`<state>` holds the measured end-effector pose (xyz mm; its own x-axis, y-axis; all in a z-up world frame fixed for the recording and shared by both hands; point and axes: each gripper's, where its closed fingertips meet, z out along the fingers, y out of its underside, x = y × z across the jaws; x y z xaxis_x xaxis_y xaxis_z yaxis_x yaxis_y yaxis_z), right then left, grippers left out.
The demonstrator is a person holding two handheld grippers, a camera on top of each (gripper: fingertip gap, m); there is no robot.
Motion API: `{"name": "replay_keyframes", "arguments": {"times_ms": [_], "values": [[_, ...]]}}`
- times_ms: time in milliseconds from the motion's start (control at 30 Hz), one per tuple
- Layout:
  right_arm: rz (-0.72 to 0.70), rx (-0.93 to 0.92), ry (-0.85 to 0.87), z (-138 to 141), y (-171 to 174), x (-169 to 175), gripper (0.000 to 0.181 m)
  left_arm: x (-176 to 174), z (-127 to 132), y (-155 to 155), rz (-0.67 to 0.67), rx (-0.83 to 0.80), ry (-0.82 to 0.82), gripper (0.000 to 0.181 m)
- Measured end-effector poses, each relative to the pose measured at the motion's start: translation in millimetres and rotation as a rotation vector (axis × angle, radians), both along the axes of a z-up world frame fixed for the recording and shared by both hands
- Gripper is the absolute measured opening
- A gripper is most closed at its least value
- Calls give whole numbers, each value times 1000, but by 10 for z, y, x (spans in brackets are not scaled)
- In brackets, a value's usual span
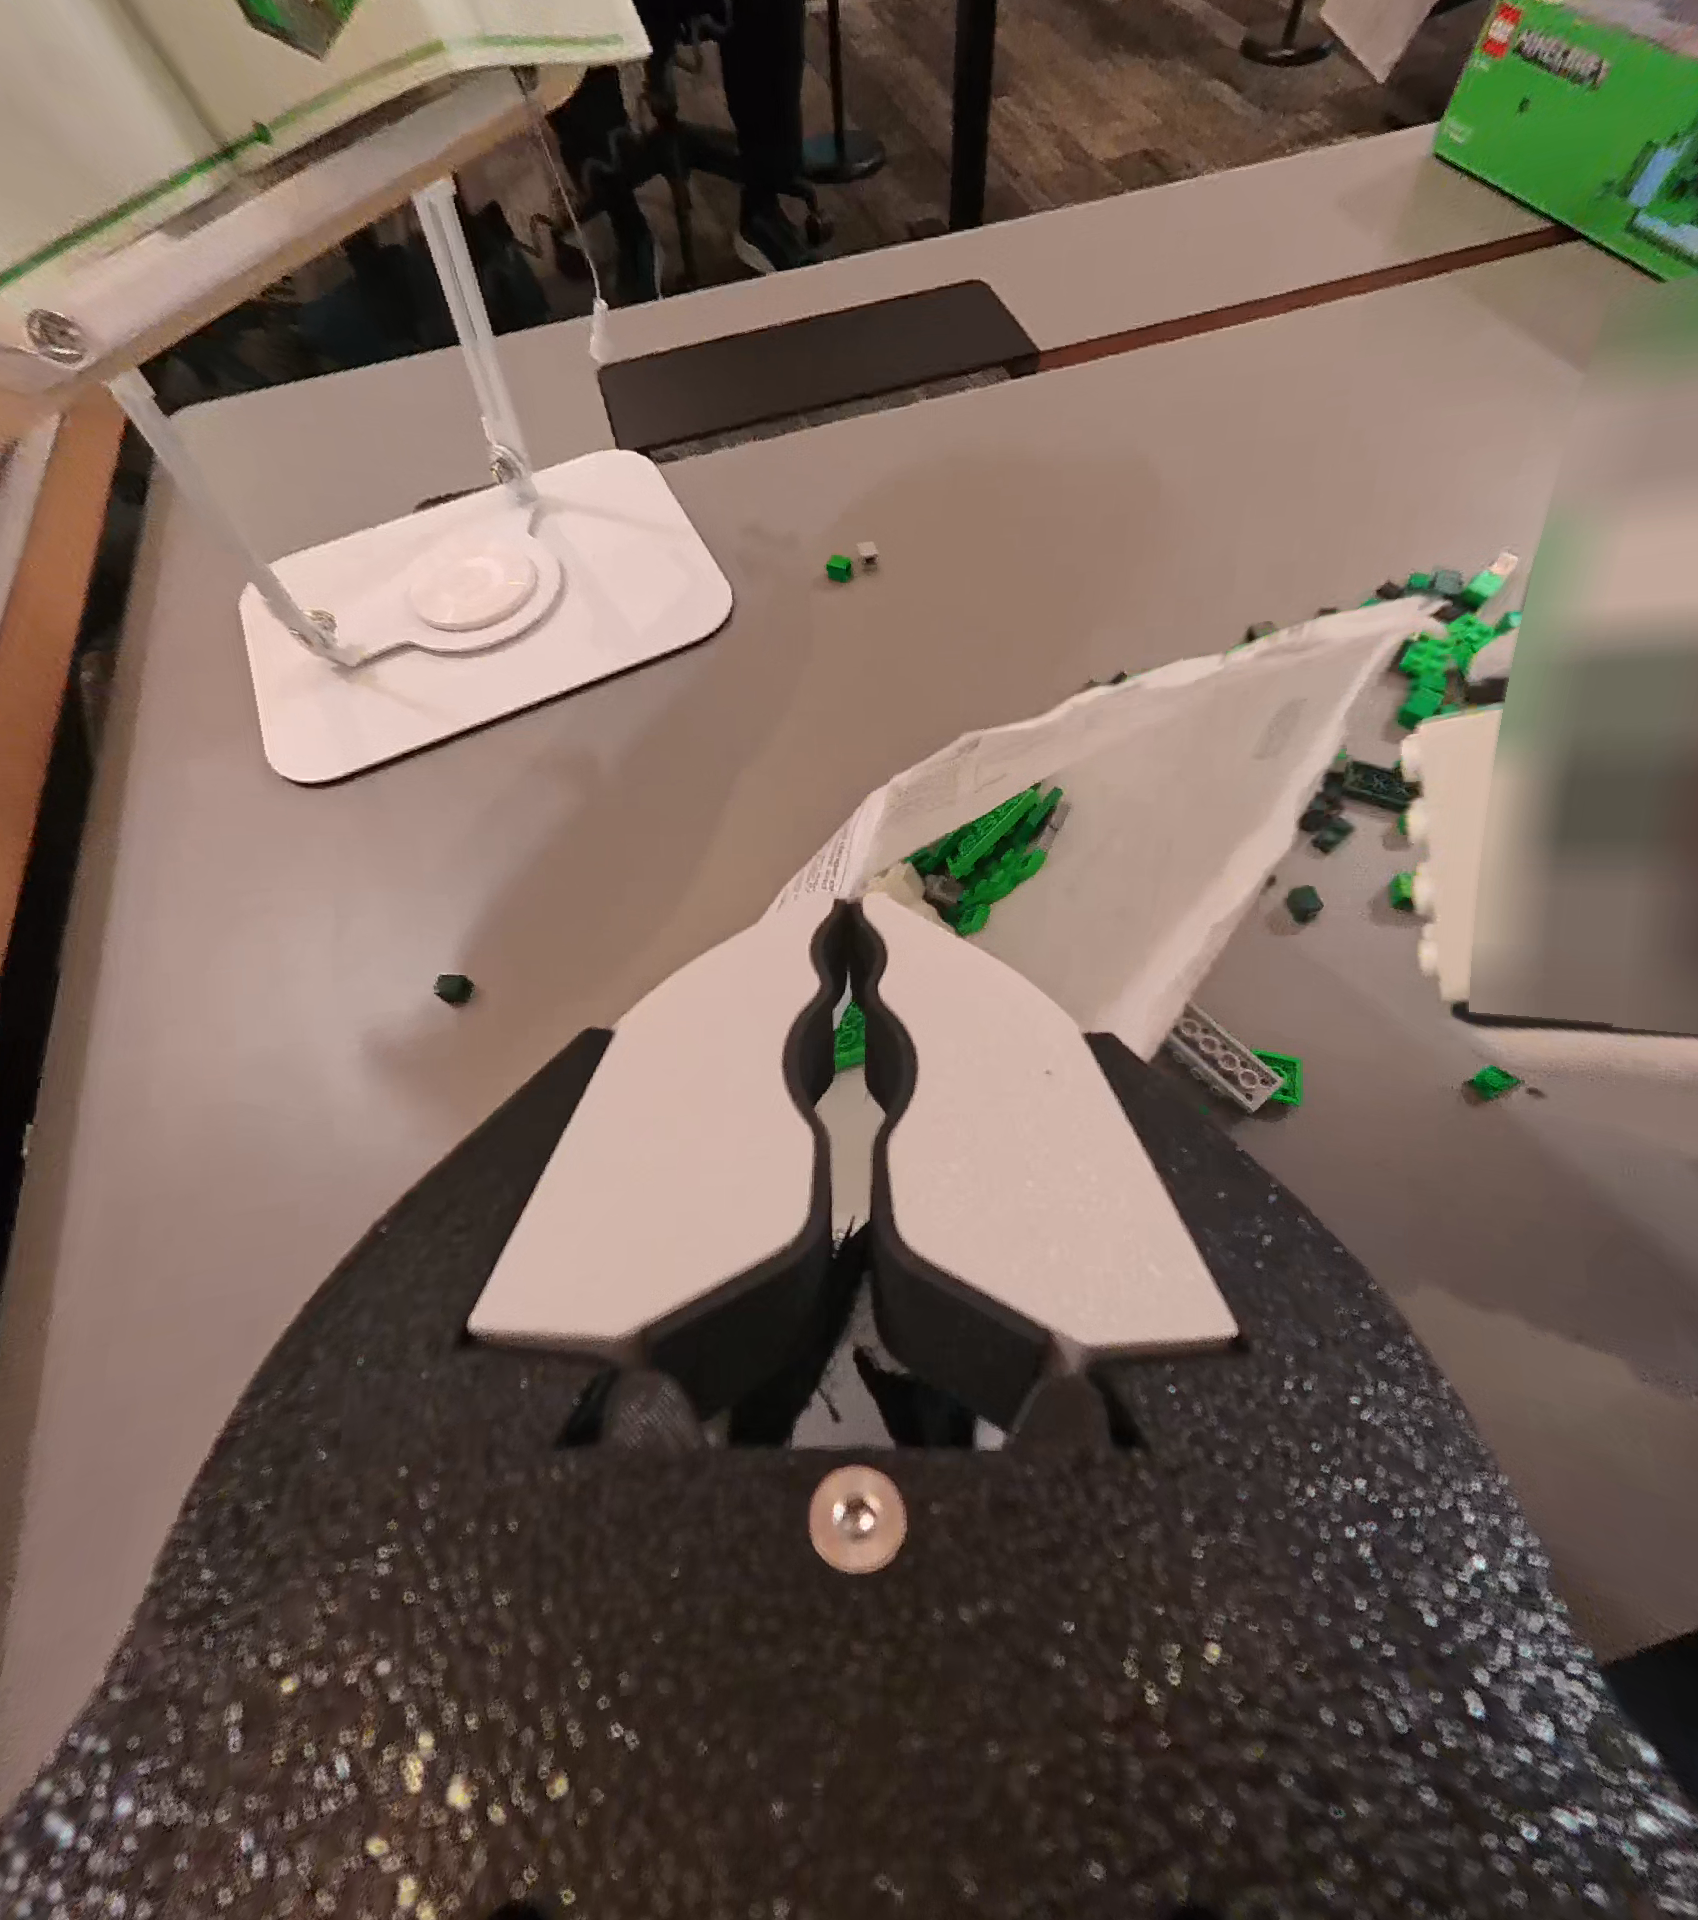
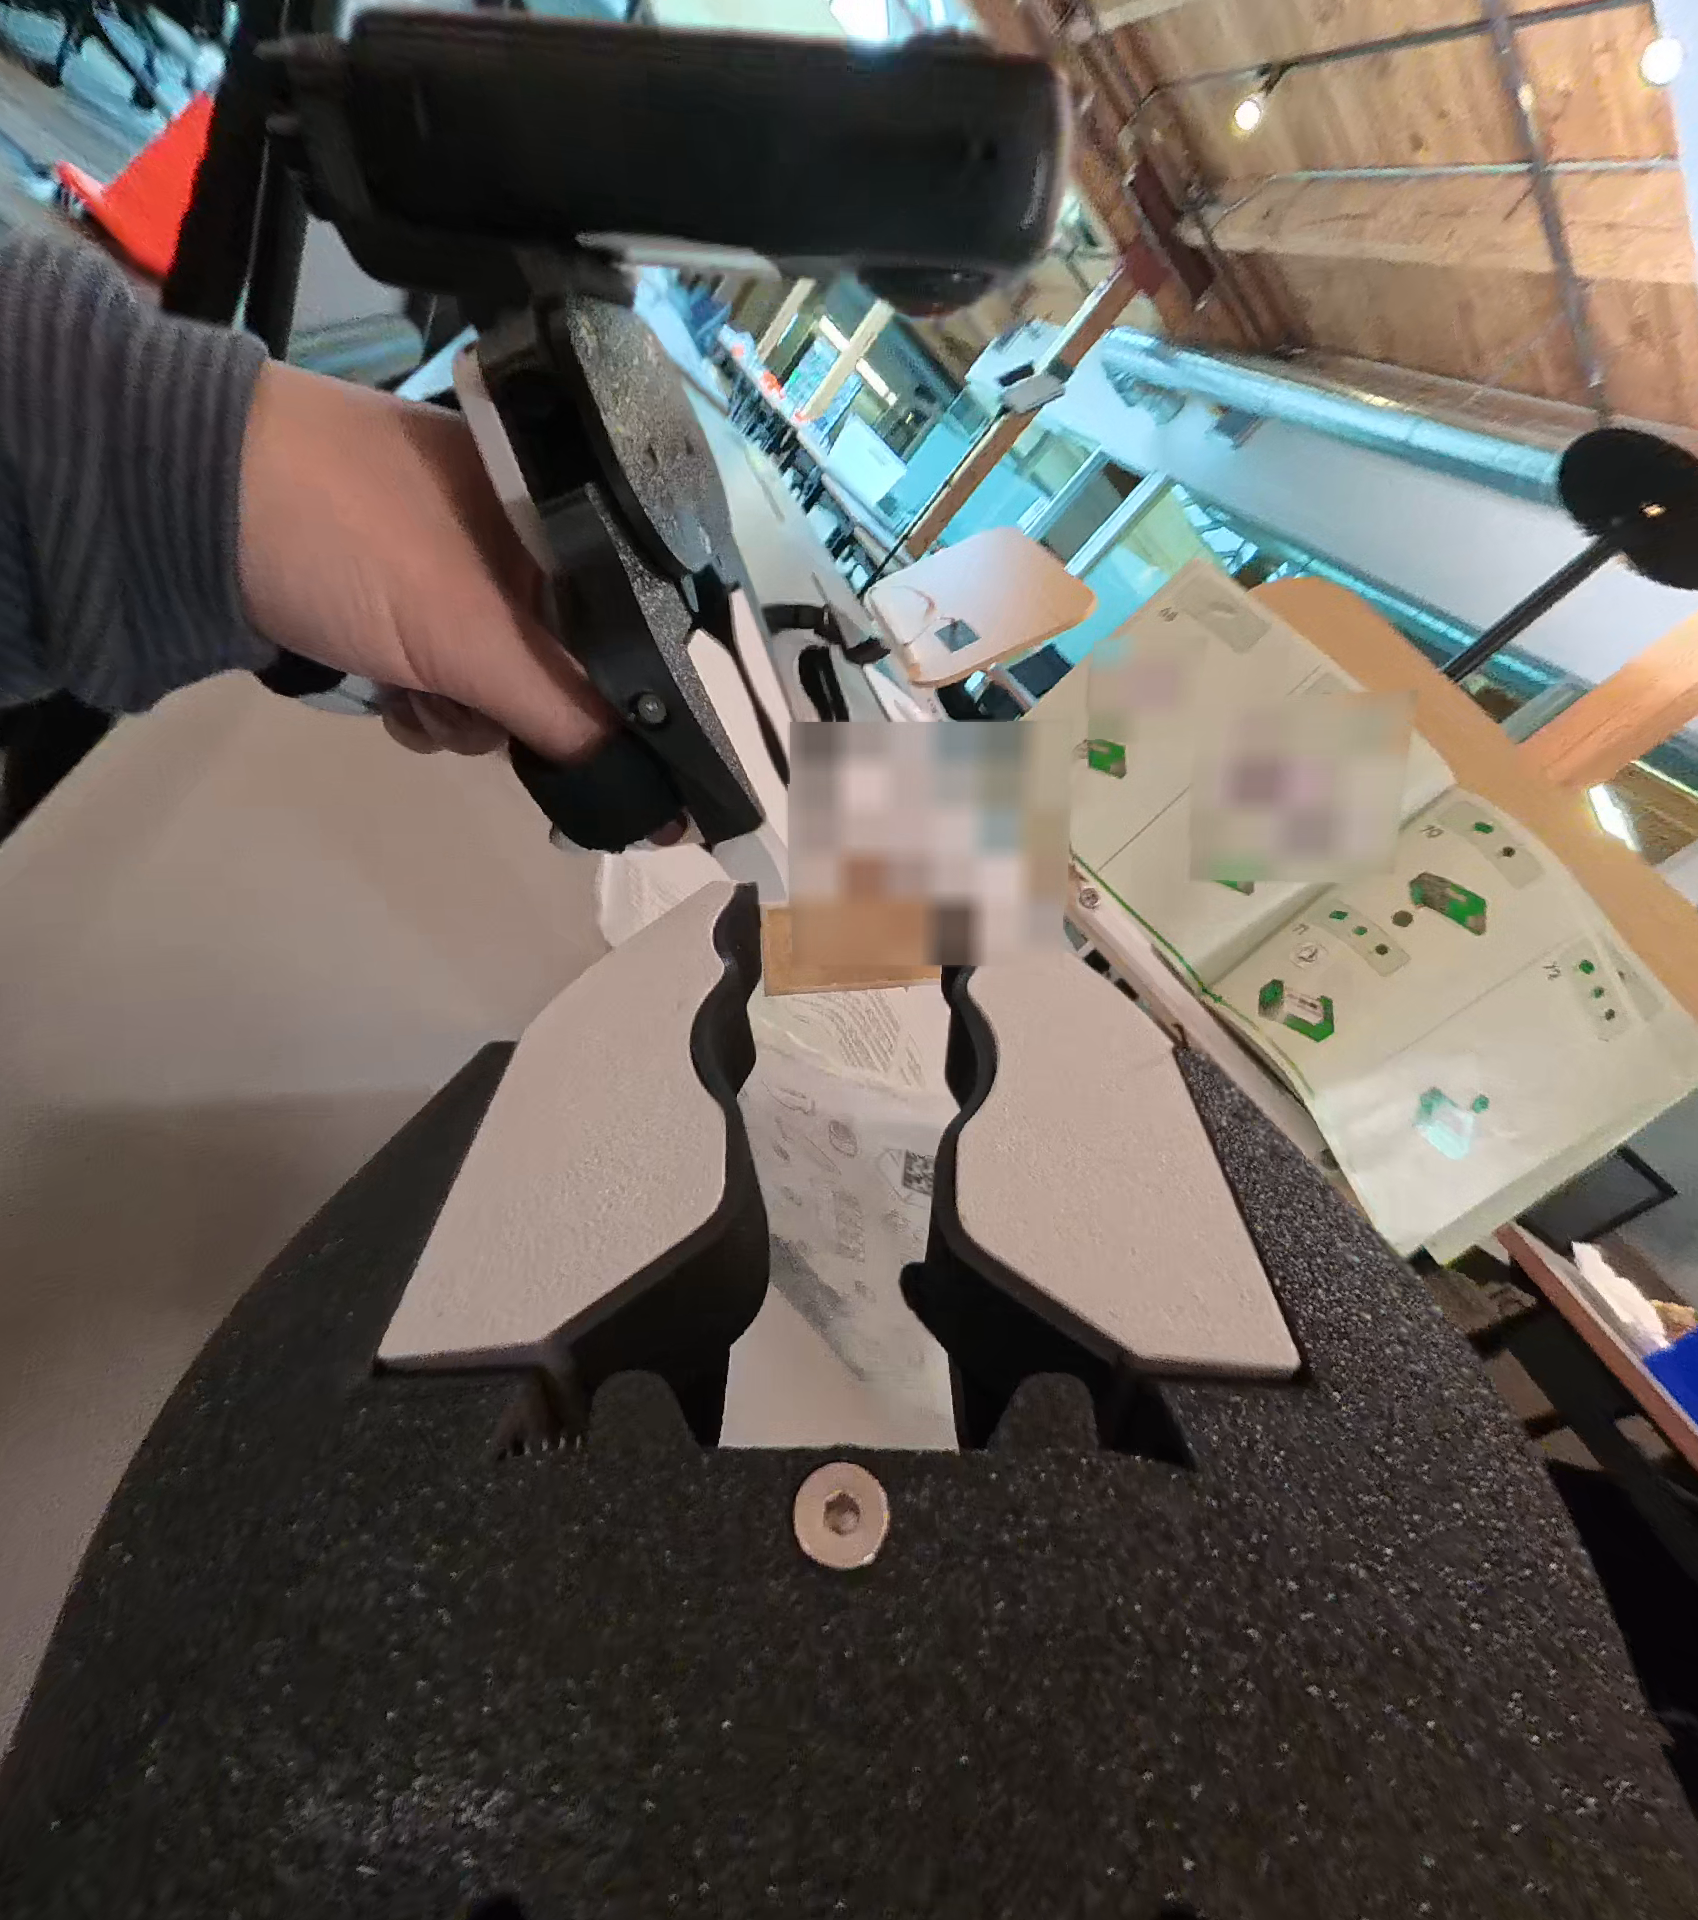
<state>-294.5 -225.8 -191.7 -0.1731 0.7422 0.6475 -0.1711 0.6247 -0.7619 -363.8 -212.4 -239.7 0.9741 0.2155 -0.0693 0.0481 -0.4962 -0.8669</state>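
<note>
Left gripper (image 1: 850, 914) clenched on the corner of a white paper bag (image 1: 1115, 831), tips pinched together, bag lifted off the grey table (image 1: 409, 1039) and sagging open. Inside the bag's mouth, green bricks (image 1: 990, 852); more green and dark bricks (image 1: 1437, 665) scattered beyond the bag. Behind the bag, only in the left wrist view: a white stand base (image 1: 481, 613) and a green toy box (image 1: 1645, 156) at the table's far edge. A lone dark brick (image 1: 453, 988) left of the bag.

Right gripper (image 2: 845, 945) released, fingers spread, printed white paper of the bag (image 2: 845, 1195) seen through the gap. Only in the right wrist view: a hand (image 2: 388, 582) gripping the left gripper's handle above the bag, and an open instruction booklet (image 2: 1396, 987) propped to the bag's right.
</note>
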Motion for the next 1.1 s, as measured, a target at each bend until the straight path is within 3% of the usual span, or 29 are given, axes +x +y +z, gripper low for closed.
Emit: {"name": "replay_keyframes", "arguments": {"times_ms": [400,667,1100], "values": [[-80,32,103,-74,106,65,33,151,-232,79,-106,-50,-161,0],[-40,86,132,-124,8,83,33,172,-218,118,-122,-17,-193,0],[-148,199,107,-316,141,-37,33,251,-120,140,-191,64,-290,0]]}}
